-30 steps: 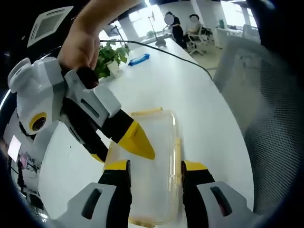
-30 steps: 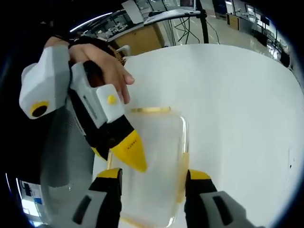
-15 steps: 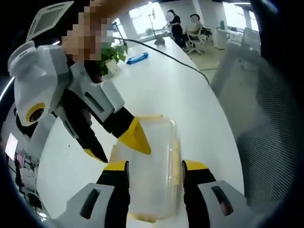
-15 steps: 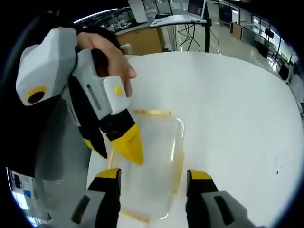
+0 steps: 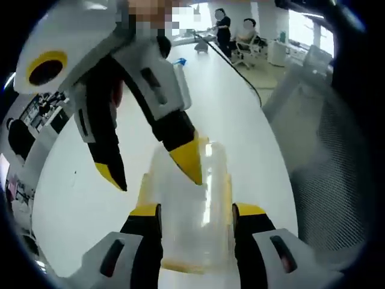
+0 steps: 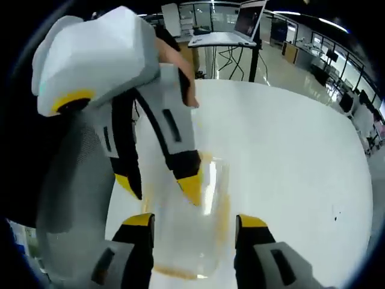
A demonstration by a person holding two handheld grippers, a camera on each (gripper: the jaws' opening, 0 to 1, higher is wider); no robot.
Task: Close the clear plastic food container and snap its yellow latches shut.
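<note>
Clear plastic container [image 5: 189, 211] lies lidded on white table [image 5: 90, 198]; both tongs [image 5: 195, 211] [image 6: 192, 221] released above it.

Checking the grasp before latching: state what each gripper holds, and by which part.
Nothing is held. The left gripper and right gripper are both open above the clear plastic food container with yellow latches on the white table.
</note>
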